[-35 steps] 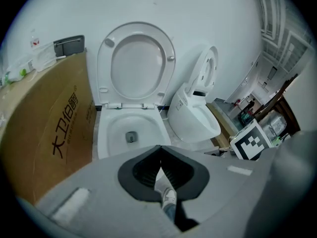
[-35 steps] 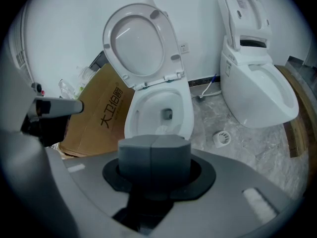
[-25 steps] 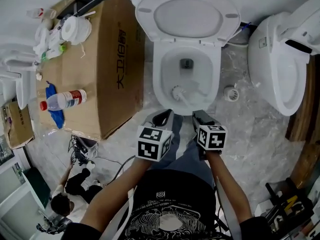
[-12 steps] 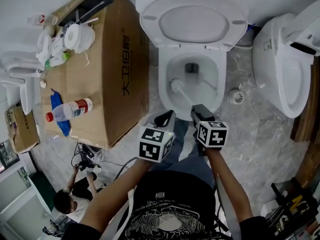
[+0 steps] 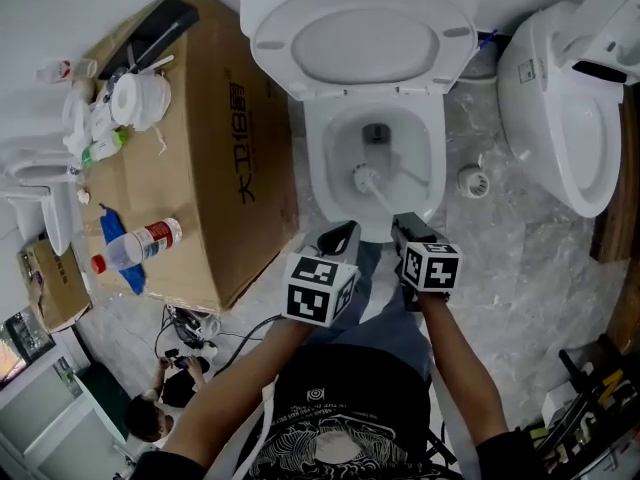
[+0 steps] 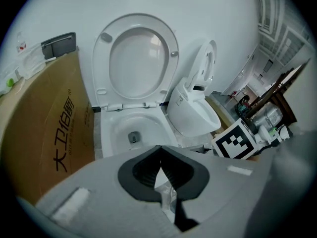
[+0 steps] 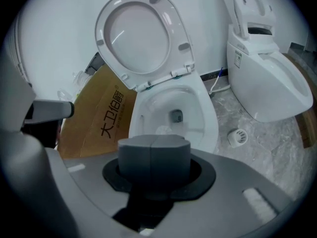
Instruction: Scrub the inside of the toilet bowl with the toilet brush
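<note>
Marbled floor (image 5: 505, 253) around the white toilet bowl (image 5: 316, 176). Your right gripper (image 5: 402, 225) pinches the toilet brush (image 5: 363, 178), its head just ahead inside the bowl. Your left gripper (image 5: 343, 232) sits just beside, jaw tips pressed together.

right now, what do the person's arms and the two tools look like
Both are grey-bodied with dark grip pads: the left tool and the right tool. Each carries a white cube with black square markers. The forearms are bare below a short-sleeved black T-shirt with white print.
</note>
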{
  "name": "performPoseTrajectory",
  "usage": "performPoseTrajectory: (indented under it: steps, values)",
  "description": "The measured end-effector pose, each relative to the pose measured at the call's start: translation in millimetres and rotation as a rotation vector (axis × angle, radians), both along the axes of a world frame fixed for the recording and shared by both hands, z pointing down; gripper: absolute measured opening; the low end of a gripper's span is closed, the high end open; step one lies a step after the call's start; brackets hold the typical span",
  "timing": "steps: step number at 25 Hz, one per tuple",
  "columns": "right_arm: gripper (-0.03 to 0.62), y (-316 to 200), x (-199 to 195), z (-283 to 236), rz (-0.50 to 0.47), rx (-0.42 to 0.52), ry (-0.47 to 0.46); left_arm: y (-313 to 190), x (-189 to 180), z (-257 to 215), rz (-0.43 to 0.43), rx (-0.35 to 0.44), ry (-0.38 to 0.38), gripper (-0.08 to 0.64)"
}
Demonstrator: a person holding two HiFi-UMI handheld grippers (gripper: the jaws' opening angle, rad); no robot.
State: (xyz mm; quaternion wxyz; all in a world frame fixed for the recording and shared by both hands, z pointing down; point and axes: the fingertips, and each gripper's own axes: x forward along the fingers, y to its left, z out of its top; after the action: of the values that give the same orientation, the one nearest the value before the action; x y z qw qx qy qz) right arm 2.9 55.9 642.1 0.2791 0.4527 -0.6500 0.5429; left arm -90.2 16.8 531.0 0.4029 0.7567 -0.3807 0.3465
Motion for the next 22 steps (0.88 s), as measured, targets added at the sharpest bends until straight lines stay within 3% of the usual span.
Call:
performPoseTrajectory:
  steps: [11,22]
  values:
    - [0.152,-50,-27,12,0.003,0.054,-0.007,-16,-9,9,0.059,-0.021,-0.001,-0.005]
    - [0.152,-103,-19,16,0.028,0.11,0.041,-30,-25,12,0.051,-0.025,0.005,-0.006]
